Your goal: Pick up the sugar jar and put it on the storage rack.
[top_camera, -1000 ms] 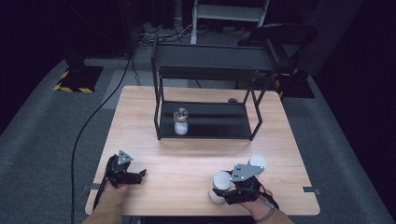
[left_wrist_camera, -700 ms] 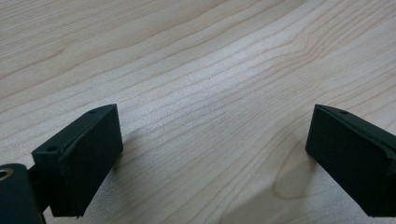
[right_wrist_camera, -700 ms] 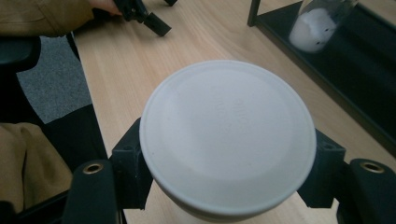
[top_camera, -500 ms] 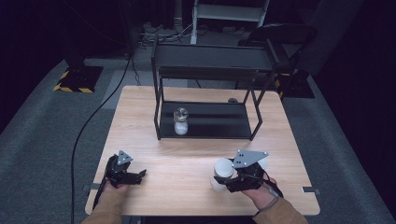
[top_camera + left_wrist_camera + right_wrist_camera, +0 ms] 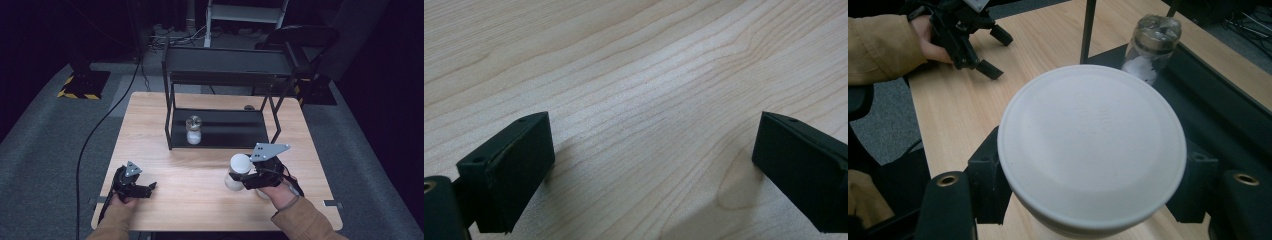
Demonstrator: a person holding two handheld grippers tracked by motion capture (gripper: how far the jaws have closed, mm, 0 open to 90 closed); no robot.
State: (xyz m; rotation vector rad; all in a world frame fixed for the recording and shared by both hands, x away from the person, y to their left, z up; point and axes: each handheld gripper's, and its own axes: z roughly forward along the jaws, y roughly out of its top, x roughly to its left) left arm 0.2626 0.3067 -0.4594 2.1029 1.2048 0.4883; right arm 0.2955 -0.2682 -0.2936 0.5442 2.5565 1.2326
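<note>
White round-lidded plastic jar (image 5: pixel 1092 150): held lying tilted, clear of the light wooden tabletop (image 5: pixel 200 170) at its front right part, lid face turned toward the riding camera. Jar (image 5: pixel 238 171) is pinched at both sides by the right hand-held gripper (image 5: pixel 250 176), jaws pressed against its body below the lid. Left hand-held gripper (image 5: pixel 145 189): rested on the tabletop near the front left corner, jaws spread wide with bare wood between them. Black two-level metal shelf rack (image 5: pixel 225 127): stood at the rear middle of the tabletop. Small clear glass jar with white contents (image 5: pixel 193 130): upright on the rack's lower shelf, left portion.
</note>
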